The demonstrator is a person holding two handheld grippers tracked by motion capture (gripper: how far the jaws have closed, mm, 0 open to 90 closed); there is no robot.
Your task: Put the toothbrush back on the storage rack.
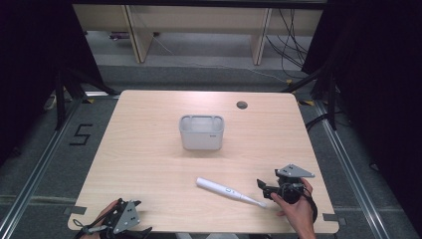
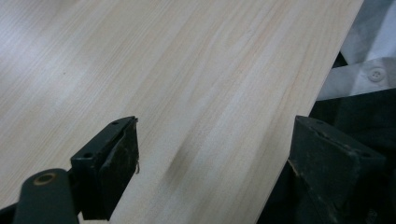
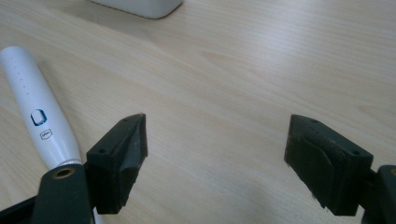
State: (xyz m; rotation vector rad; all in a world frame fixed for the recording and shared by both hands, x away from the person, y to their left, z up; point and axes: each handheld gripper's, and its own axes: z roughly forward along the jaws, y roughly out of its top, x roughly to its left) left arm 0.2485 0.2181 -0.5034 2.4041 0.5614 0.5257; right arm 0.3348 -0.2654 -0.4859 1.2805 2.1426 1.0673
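Observation:
A white electric toothbrush [image 1: 229, 191] lies flat on the wooden table [image 1: 149, 149] near the front edge, its brush end pointing right. My right gripper [image 1: 263, 188] sits just right of that brush end, held in a hand, open with nothing between the jaws. In the right gripper view the toothbrush handle [image 3: 39, 116] runs along the left, beside the left jaw, and the right gripper [image 3: 215, 163] frames bare wood. My left gripper [image 1: 130, 219] rests at the table's front left corner; the left gripper [image 2: 210, 172] is open over the table edge.
A grey rectangular bin [image 1: 201, 132] stands upright at the table's middle, open at the top; its base corner [image 3: 140, 7] shows far off. A round cable hole [image 1: 242, 105] sits at the back right. Floor rails and dark curtains flank the table.

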